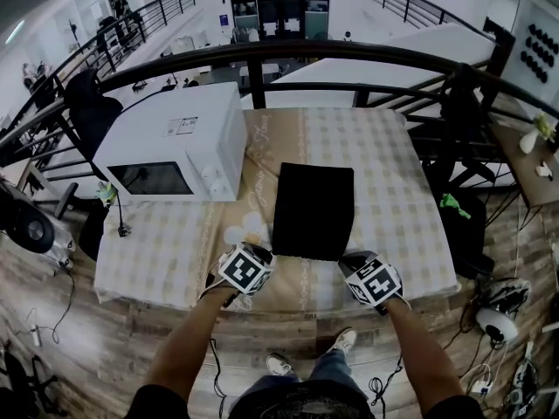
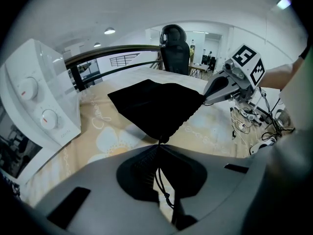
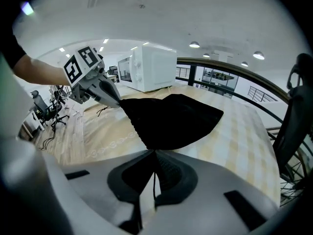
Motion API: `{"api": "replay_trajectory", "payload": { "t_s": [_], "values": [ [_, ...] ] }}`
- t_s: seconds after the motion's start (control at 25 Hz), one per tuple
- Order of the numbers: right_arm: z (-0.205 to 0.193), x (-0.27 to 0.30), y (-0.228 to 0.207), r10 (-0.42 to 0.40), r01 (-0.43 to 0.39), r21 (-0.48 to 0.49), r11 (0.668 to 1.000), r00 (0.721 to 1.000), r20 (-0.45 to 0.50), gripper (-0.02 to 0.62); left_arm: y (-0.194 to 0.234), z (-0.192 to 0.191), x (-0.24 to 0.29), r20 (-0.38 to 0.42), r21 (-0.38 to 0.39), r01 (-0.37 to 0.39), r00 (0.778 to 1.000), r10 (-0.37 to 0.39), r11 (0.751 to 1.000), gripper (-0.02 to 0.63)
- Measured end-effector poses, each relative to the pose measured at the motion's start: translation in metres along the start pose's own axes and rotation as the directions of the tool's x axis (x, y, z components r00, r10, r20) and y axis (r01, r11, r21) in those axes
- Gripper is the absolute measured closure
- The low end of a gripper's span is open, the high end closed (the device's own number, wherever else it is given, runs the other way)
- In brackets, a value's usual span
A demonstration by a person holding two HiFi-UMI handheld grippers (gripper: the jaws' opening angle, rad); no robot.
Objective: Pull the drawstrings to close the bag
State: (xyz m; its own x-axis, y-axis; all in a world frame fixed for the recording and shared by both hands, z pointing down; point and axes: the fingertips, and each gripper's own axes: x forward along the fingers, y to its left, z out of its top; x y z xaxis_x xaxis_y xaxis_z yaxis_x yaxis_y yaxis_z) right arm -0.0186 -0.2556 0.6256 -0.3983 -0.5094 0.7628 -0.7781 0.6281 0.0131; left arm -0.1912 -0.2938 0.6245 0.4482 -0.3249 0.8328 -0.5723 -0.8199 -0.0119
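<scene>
Here, in the head view, the black bag (image 1: 313,209) lies flat on the checked tablecloth (image 1: 393,182), its near edge close to the table's front edge. The left gripper (image 1: 267,258) and right gripper (image 1: 346,260) sit at the bag's two near corners. The microwave (image 1: 170,147) stands to the bag's left with a strip of cloth between them. Bare cloth lies to the bag's right and beyond it, up to the railing (image 1: 288,55).

In the left gripper view, the jaws are pressed together on a thin drawstring (image 2: 159,173) that runs from the bag's gathered corner. The microwave is near on the left.

In the right gripper view, the jaws are likewise clamped on a drawstring (image 3: 154,180) at the bag's other corner, with wide open cloth to the right.
</scene>
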Motion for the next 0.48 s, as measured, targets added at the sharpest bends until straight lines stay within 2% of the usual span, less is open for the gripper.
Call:
{"api": "replay_trajectory", "payload": {
  "t_s": [0.48],
  "values": [
    [0.061, -0.049, -0.016, -0.133, 0.133, 0.006, 0.991, 0.983, 0.130, 0.574, 0.014, 0.045, -0.051, 0.149, 0.027, -0.066, 0.987, 0.061, 0.997, 0.580]
  ]
}}
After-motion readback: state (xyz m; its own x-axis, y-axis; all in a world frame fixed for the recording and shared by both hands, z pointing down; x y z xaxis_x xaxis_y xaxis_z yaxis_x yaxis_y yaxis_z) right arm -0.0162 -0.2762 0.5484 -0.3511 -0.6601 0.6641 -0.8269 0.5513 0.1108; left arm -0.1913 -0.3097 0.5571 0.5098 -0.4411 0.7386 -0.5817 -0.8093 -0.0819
